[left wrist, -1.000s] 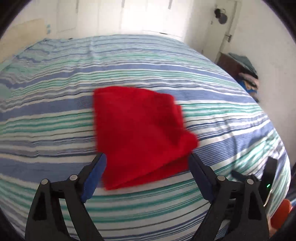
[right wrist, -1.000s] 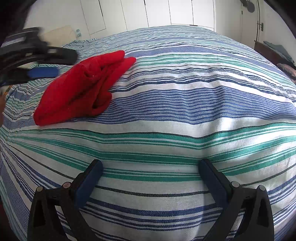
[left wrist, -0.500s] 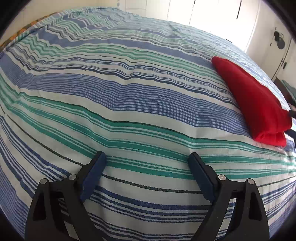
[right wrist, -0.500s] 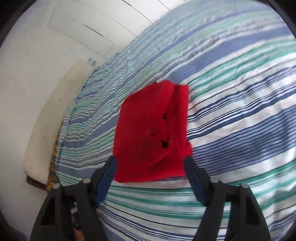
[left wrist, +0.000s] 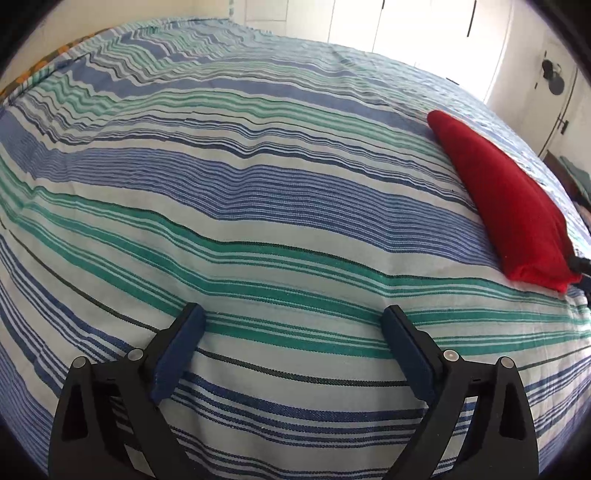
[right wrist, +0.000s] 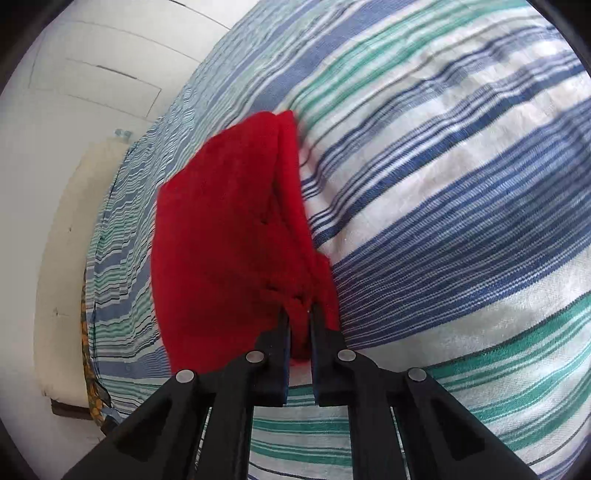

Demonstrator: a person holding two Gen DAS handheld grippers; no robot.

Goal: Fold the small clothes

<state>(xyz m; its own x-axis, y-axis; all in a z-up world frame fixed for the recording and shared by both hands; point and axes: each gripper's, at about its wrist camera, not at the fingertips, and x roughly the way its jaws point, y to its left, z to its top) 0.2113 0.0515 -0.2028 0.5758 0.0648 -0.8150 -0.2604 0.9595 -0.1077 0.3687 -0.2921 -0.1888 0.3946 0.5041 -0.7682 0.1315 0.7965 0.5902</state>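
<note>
The right gripper (right wrist: 299, 314) has its two fingers drawn nearly together on the near edge of the red garment (right wrist: 221, 236), a bunched lip of red cloth pinched between the pads. From that pinch the garment runs away from the gripper and to its left, folded into a thick flat packet with a layered seam along its right side; it lies on the striped bedspread (right wrist: 461, 221), though whether the gripped corner is raised off the bed or only pressed against it is hard to judge from this angle. Beyond the garment and off to the left are a pale cushion-like pad (right wrist: 62, 258) at the bed's edge and a white panelled wall (right wrist: 103, 74). The left gripper (left wrist: 293, 321) stands wide apart with nothing between its blue-padded fingers (left wrist: 177, 350), hovering low over bare bedspread (left wrist: 258, 192). The red garment (left wrist: 506, 206) shows ahead of it and well off to its right, seen edge-on as a long wedge, with a dark tip of the other gripper touching its near corner at the far right margin. Farther out, white closet doors (left wrist: 406, 26) stand past the far side of the bed.
</note>
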